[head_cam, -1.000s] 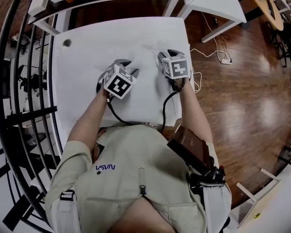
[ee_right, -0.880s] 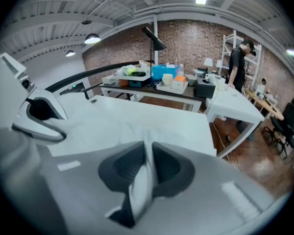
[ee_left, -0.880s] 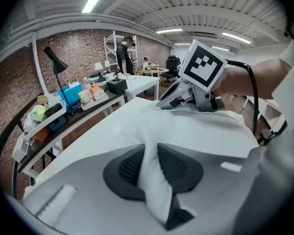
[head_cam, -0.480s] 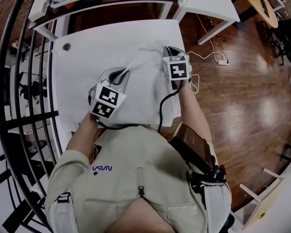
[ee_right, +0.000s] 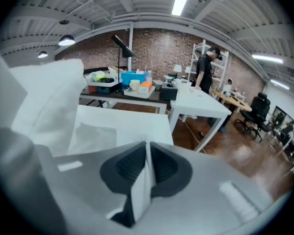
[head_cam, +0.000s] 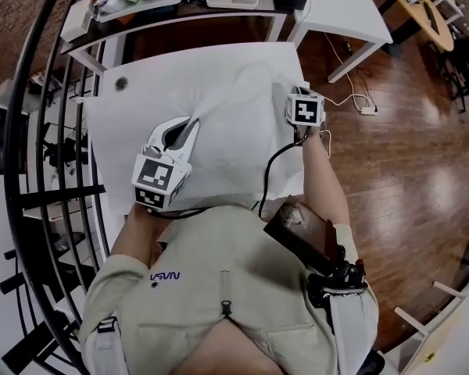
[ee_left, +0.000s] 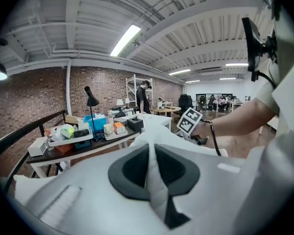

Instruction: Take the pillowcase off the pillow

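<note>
Head view, pillowcase (head_cam: 234, 131) hiding right gripper (head_cam: 295, 94) tips

The white pillowcase (head_cam: 234, 127) is held up over the counter (head_cam: 109, 131), stretched and wrinkled between two grippers. The left gripper (head_cam: 186, 127) pinches a fold of it and the right gripper (head_cam: 295, 92) pinches its right edge. The pillow cannot be told apart from it.

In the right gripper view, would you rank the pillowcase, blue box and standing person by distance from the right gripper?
1. pillowcase, clamped in the right gripper.
2. blue box, on the cluttered desk ahead.
3. standing person, far back by the shelves.
</note>
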Motion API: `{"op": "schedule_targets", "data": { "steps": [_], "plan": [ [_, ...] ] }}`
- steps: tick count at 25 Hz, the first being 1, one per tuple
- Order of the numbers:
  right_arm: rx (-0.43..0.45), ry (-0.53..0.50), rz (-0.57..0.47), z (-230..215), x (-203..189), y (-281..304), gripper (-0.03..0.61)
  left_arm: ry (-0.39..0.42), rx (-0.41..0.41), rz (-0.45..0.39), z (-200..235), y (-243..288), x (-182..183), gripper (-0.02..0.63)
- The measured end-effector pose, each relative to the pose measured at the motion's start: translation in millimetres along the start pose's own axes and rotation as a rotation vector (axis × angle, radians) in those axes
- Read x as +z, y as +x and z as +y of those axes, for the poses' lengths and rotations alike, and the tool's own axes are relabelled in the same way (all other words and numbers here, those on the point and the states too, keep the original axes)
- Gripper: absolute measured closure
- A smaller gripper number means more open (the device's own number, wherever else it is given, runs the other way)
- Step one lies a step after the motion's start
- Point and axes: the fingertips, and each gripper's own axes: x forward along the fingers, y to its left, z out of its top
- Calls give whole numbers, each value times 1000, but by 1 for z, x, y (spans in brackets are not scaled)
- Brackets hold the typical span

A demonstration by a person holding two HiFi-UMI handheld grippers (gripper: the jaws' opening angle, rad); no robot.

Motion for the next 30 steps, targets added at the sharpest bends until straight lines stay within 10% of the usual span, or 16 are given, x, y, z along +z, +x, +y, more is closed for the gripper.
{"op": "schedule_targets", "data": {
  "steps": [6,20,27,30],
  "plan": [
    [61,16,35,17,-37,1,454,-56,-10,-18,17,15,3,589],
    [54,255,-169,-7,-91,-104,459,-148,-92,-50,20,84,20,582],
    [43,237,-145,4,-116,-112,463,-37,38,-50,42,105,22,569],
    [35,222,-168,7,-114,-118,466,19,-21,-20,17,86,16,430]
  ]
}}
